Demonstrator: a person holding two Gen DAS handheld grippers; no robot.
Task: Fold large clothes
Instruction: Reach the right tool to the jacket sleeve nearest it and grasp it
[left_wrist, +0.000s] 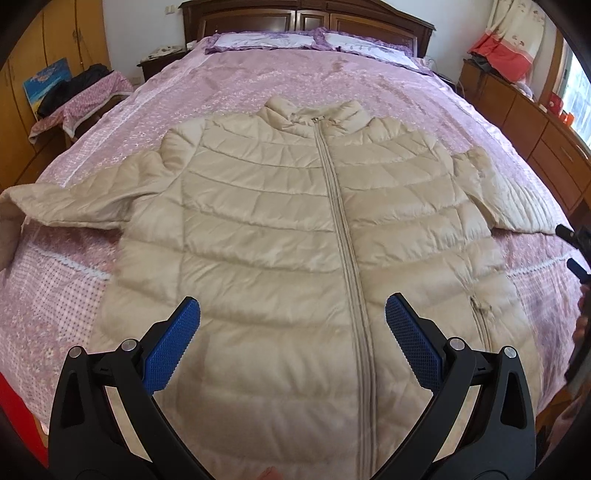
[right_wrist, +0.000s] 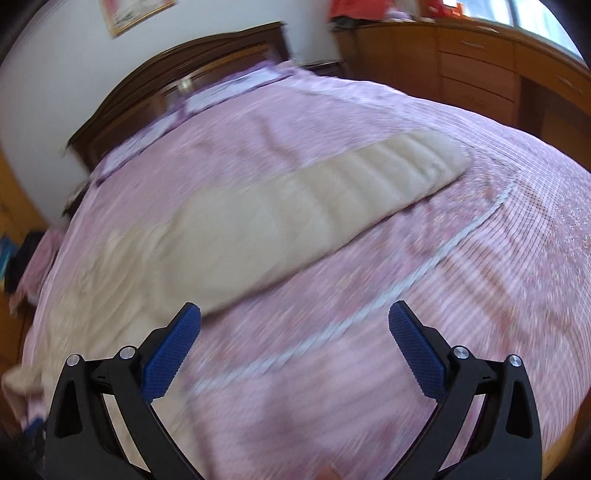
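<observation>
Jacket lies flat, front up, zipped; we read its long axis hem at 6 o'clock to collar at 12, toward the headboard. Sleeves spread to 9 and 3, the left one reaching the bed edge. Pink bedspread is bare beyond the collar. Left gripper hovers released above the hem. Right gripper, jaws apart, holds nothing; its view is blurred, probably facing the right sleeve. Wooden cabinets line the 3 o'clock side.
</observation>
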